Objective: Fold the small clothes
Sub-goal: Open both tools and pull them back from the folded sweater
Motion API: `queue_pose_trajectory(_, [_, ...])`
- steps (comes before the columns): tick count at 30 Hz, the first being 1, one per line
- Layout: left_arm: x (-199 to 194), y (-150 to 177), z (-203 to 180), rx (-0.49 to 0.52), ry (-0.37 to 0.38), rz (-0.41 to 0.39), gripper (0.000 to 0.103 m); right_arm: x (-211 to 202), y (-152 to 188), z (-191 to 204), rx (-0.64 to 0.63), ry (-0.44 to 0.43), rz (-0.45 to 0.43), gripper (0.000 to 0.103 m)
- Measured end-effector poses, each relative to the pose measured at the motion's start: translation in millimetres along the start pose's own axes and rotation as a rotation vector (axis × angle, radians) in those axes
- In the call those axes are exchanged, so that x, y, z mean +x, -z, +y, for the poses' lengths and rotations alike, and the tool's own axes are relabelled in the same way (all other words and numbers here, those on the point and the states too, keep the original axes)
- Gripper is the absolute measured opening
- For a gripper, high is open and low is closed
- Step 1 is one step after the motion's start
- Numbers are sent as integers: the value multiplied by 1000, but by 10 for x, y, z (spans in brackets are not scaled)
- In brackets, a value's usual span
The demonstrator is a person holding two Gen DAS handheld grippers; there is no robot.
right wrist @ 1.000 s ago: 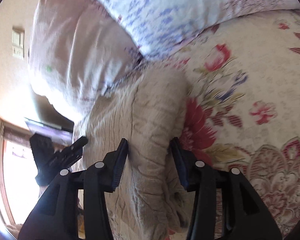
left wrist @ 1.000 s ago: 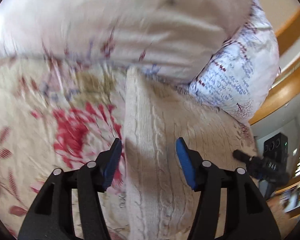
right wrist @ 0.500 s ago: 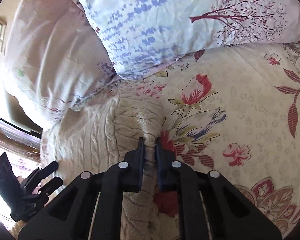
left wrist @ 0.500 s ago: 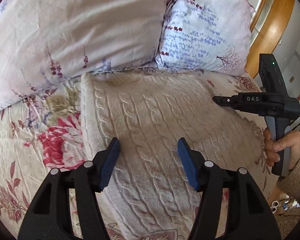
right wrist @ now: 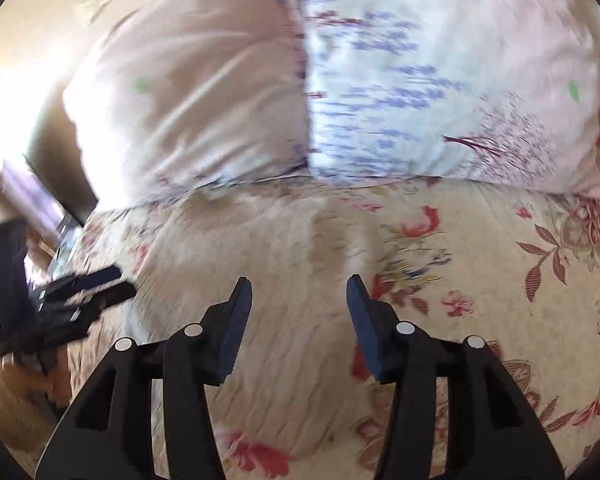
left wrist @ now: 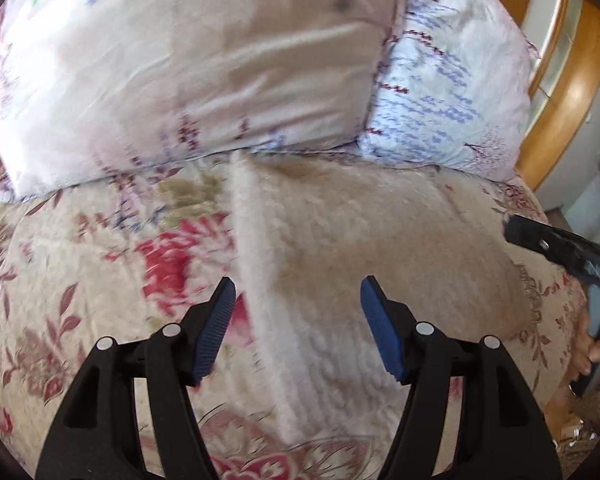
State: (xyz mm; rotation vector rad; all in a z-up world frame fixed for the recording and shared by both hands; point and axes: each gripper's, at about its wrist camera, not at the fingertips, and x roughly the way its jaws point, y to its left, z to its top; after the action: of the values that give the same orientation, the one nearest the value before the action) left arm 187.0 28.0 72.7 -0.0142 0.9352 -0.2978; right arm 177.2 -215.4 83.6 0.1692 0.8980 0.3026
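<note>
The cream cable-knit sweater (left wrist: 340,240) lies folded on the floral bedspread (left wrist: 80,280), right up against the pillows. In the left wrist view it sits in the centre and right of the frame. Its long axis runs from the bottom of the frame up toward the pillows, with one straight folded edge on its left side going almost vertically. The far end touches the pillows' lower edge. The knit looks thick and soft, pale beige, with rope-like cable ribs along its length. Both views are blurry, so finer detail is lost.

Count-wise: one sweater, two pillows and two grippers. There's a pinkish pillow (left wrist: 188,72) upper left and a white pillow (left wrist: 452,92) with blue and red print upper right.

The left gripper (left wrist: 296,320) has its blue-padded fingers spread apart above the sweater's left edge, with nothing pinched. Its jaws have just been opening. In its own view, the right gripper (right wrist: 300,312) also has its fingers apart, hovering over the sweater (right wrist: 260,280) and clamping nothing. Its jaws have just been opening too. A hand (left wrist: 592,352) holds that gripper at the right edge of the left wrist view.
</note>
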Motion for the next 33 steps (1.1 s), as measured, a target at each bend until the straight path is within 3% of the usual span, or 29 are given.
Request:
queue_pose_trajectory(5, [146, 192, 74, -10, -14, 76, 68, 274, 199, 130, -91, 86, 120, 48])
queue_pose_trajectory(8, [277, 272, 23, 8, -20, 119, 69, 347, 293, 145, -120, 131, 108, 48])
queue_pose_trajectory(13, [323, 333, 94, -70, 0, 127, 76, 300, 261, 153, -86, 159, 105, 50])
queue_pose_trajectory(15, [192, 363, 67, -59, -16, 86, 76, 168, 262, 166, -49, 155, 78, 56])
queue_pose_trajectory(17, [52, 409, 34, -30, -36, 47, 77, 15, 290, 171, -27, 190, 33, 87])
queue_pose_trajectory(18, [-11, 438, 26, -21, -50, 33, 80, -47, 305, 175, -24, 202, 15, 91])
queue_pose_trajectory(21, [-172, 517, 35, -22, -97, -4, 90, -206, 372, 136, 15, 230, -19, 91])
queue_pose_trajectory(24, [-289, 570, 40, -38, -125, -27, 96, -282, 430, 98, 51, 305, -36, 102])
queue_pose_trajectory(27, [-361, 615, 29, -60, -153, -32, 100, -337, 495, 90, 82, 362, -52, 102])
queue_pose_trajectory(30, [-374, 658, 4, -84, -161, -10, 101, -302, 551, 77, 119, 419, -15, 102])
queue_pose_trajectory(33, [-344, 707, -64, -88, -180, 22, 101, -215, 612, 56, 142, 398, 41, 102])
